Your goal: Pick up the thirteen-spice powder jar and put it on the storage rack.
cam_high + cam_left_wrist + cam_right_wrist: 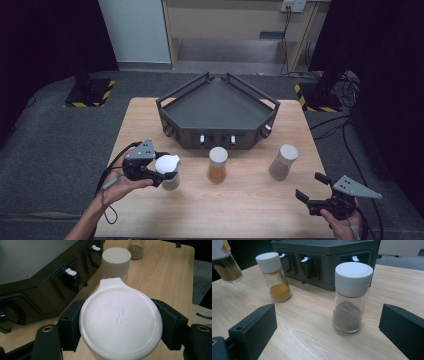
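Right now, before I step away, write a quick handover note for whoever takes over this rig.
Left gripper: shut on the white-lidded spice jar, lifted off the table.
Right gripper: open, holding nothing, facing the brown-powder jar.
Orange-powder jar and brown-powder jar stand on the table in front of the black tray.
Done: one jar picked up.
Left: probably load all three jars into the tray, which holds none yet.

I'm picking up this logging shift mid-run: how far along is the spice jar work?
Done: nothing sits in the dark tray yet. In hand: the left gripper is shut on the white-lidded jar, held off the table. Left: the orange-spice jar and the brown-spice jar stand untouched; the right gripper is open, facing the brown one.
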The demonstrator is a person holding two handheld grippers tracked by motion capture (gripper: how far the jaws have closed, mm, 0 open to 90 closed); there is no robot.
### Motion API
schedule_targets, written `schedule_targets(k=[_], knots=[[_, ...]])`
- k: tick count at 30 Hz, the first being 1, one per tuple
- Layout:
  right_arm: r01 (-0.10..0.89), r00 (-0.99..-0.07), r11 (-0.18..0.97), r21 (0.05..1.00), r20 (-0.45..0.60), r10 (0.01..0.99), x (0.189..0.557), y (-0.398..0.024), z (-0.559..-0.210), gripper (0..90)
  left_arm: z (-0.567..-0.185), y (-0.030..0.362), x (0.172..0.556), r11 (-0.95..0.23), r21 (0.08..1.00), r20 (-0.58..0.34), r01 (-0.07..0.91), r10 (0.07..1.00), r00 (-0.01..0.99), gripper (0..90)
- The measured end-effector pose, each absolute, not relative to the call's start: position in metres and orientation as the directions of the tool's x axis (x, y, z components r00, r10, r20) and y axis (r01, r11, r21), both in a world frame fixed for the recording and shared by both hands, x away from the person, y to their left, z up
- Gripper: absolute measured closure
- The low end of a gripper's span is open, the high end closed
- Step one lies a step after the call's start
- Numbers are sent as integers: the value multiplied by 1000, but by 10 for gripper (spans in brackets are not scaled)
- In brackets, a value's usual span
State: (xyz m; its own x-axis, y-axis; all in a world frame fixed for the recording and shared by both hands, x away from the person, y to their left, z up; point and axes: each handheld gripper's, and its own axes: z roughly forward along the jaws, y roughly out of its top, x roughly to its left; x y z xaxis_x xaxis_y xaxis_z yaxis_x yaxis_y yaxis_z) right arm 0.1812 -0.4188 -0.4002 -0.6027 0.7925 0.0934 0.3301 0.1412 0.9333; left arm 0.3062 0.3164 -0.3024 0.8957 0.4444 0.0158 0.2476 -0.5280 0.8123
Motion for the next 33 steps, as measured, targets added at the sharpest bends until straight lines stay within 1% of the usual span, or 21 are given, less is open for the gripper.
schedule_targets(k=[7, 15, 33], knots=[[333, -603, 139, 933, 97, 792, 182, -419, -401, 21, -282, 310, 315, -544, 808, 45, 226, 440, 897, 295], [336, -605, 140, 931, 100, 790, 183, -419, -401, 21, -257, 306, 328, -550, 807, 56, 214, 432, 900, 295], [341, -611, 143, 929, 104, 784, 183, -420, -400, 22, -221, 294, 355, -545, 814, 75, 202, 444, 893, 295]])
